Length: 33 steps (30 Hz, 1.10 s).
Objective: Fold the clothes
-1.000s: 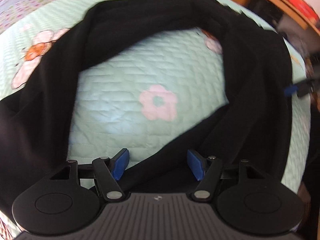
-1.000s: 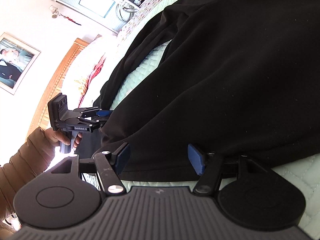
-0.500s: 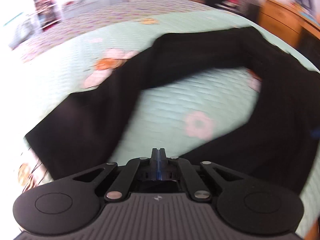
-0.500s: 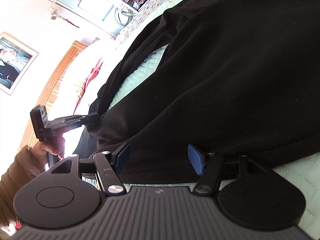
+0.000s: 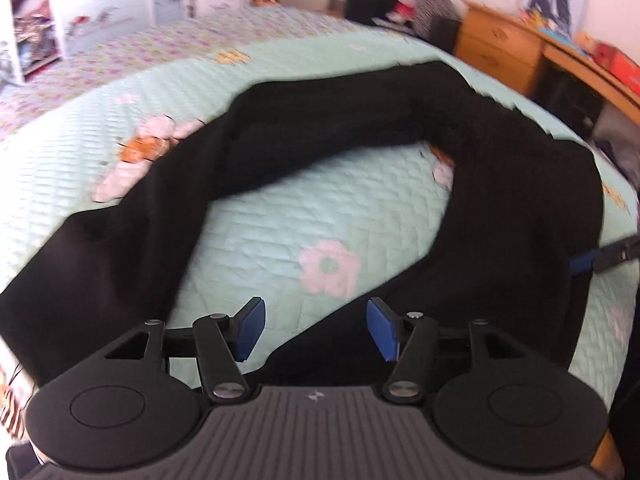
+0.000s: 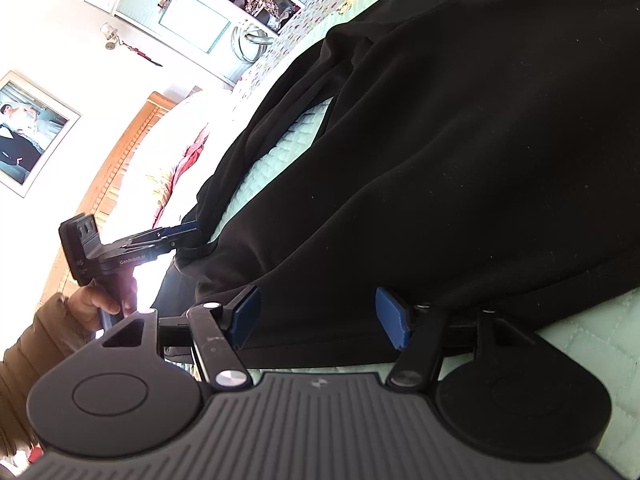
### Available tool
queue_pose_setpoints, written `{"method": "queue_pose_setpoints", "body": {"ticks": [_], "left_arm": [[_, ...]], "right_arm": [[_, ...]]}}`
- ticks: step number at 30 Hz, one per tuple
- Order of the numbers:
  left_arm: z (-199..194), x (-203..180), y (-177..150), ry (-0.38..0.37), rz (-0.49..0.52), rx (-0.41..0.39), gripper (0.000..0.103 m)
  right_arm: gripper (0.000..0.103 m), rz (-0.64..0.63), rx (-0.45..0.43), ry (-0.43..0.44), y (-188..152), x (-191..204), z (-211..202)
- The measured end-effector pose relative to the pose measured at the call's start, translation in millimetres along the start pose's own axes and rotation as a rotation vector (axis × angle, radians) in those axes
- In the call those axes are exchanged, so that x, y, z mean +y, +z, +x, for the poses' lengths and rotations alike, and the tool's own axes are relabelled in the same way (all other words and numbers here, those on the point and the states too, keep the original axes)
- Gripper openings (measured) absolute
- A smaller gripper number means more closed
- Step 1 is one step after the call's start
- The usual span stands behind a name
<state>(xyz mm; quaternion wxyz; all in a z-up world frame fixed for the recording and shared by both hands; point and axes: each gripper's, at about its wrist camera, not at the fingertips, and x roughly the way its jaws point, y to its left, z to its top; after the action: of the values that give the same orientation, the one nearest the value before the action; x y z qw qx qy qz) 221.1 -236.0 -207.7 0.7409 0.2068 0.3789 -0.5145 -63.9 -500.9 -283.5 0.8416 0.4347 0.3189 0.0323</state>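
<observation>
We worked over a mint-green quilt (image 5: 248, 240) with pink flowers, and the black garment (image 5: 520, 216) lay on it in a wide horseshoe: one limb ran from nine o'clock up over twelve, the other came down past three toward the near edge. It looked like trousers with the legs splayed, though we could not be sure. Quilt showed in the hollow between the limbs, so the cloth was neither flat nor stacked.

The left gripper (image 5: 315, 326) sat at six o'clock of its own view with its blue pads apart and nothing between them — only a black hem just under them. The right gripper (image 6: 318, 320) was also spread, hovering just over the garment's edge (image 6: 320, 344) without pinching it.

We judged the main risks as these: closing on one layer only, so the lower layer dragged and bunched; catching quilt along with cloth; and pulling one limb alone, which would twist the horseshoe tighter — the fabric looked soft and slack, prone to sliding on the quilted surface.
</observation>
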Motion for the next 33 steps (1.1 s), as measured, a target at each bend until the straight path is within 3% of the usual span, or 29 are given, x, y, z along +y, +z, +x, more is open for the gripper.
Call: {"method": "queue_pose_setpoints", "body": {"ticks": [5, 8, 9, 10, 11, 13, 16, 18, 21, 25, 29, 33], "left_arm": [[33.6, 9.7, -4.1, -0.022, 0.037, 0.139, 0.062], [34.6, 14.3, -7.2, -0.055, 0.006, 0.146, 0.061], [34.4, 11.8, -7.4, -0.059, 0.014, 0.155, 0.055], [33.6, 7.0, -7.3, -0.070, 0.028, 0.162, 0.038], [31.9, 1.7, -8.4, -0.081, 0.037, 0.167, 0.029], [28.0, -11.7, -12.2, -0.034, 0.080, 0.160, 0.018], [19.5, -30.8, -16.2, 0.077, 0.105, 0.114, 0.013], [3.7, -41.4, -15.3, 0.175, 0.098, 0.036, 0.011], [-16.8, -37.8, -16.0, 0.289, -0.044, -0.090, 0.011], [22.5, -41.5, -29.3, 0.318, -0.040, 0.055, 0.011], [24.8, -35.3, -25.5, 0.328, -0.123, 0.058, 0.017], [14.9, -34.3, -27.6, 0.354, -0.142, 0.046, 0.031]], "right_arm": [[0.065, 0.007, 0.007, -0.002, 0.4, -5.4, -3.3], [0.065, 0.008, 0.009, -0.008, 2.4, -4.9, -4.2], [0.065, 0.009, 0.009, -0.008, 3.1, -5.0, -4.4], [0.065, 0.010, 0.009, -0.008, 3.5, -5.2, -4.4], [0.065, 0.011, 0.009, -0.007, 3.9, -5.4, -4.4], [0.065, 0.010, 0.006, -0.007, 3.7, -5.7, -4.5], [0.065, 0.003, -0.002, -0.007, 1.5, -5.4, -4.7], [0.065, 0.003, -0.008, -0.009, 0.3, -5.0, -5.4], [0.065, 0.004, -0.018, -0.014, -1.6, -4.3, -6.1], [0.065, 0.002, -0.018, -0.022, -2.7, -3.0, -5.6], [0.065, 0.015, -0.018, -0.011, -4.3, -5.3, -9.7], [0.065, 0.033, -0.012, 0.002, -3.3, -7.5, -10.7]]}}
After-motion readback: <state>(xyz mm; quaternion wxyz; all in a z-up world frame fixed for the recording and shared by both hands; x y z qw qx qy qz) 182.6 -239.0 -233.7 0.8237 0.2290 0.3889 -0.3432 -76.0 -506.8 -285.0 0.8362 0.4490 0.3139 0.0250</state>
